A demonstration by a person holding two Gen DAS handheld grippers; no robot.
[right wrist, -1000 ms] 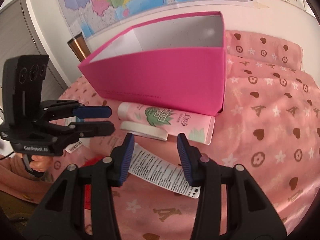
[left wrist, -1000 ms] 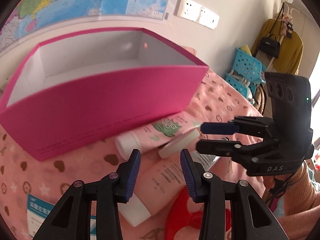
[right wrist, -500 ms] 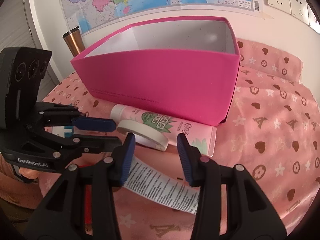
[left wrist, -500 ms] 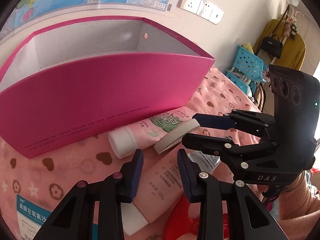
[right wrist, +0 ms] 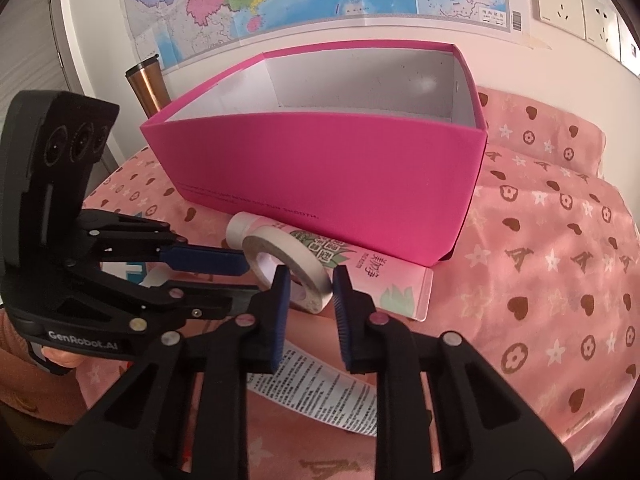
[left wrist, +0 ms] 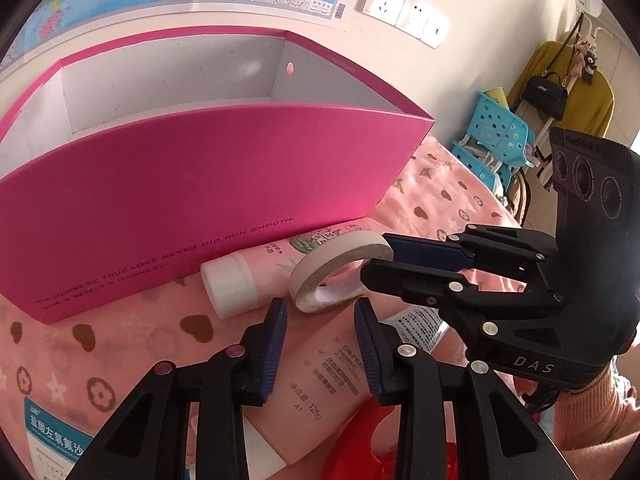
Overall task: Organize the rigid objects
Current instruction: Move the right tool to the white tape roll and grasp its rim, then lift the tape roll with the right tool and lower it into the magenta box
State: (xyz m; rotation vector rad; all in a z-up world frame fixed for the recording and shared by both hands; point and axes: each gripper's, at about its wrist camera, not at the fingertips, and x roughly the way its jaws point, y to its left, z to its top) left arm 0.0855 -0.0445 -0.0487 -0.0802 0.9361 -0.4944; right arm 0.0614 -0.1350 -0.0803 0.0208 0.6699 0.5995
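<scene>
A white tape roll (left wrist: pixel 340 266) (right wrist: pixel 288 268) leans on a pink tube with a green leaf print (left wrist: pixel 256 268) (right wrist: pixel 372 276), which lies against the open pink box (left wrist: pixel 208 184) (right wrist: pixel 320 184). My right gripper (right wrist: pixel 308 280) has its jaws on either side of the roll's near rim and looks closed on it; it also shows in the left wrist view (left wrist: pixel 380 256). My left gripper (left wrist: pixel 320 316) is open and empty, just short of the roll, above a second pink tube (left wrist: pixel 320 384). It shows at the left of the right wrist view (right wrist: pixel 244 276).
The box looks empty inside. A red object (left wrist: pixel 380 448) and a blue-white packet (left wrist: pixel 52 440) lie near the front edge. A copper tumbler (right wrist: pixel 146 88) stands behind the box. The pink patterned cloth (right wrist: pixel 560 280) covers the surface.
Both grippers moved in toward the tape roll. The right gripper's jaws narrowed around its rim, and the roll now stands more tilted up off the tube.
</scene>
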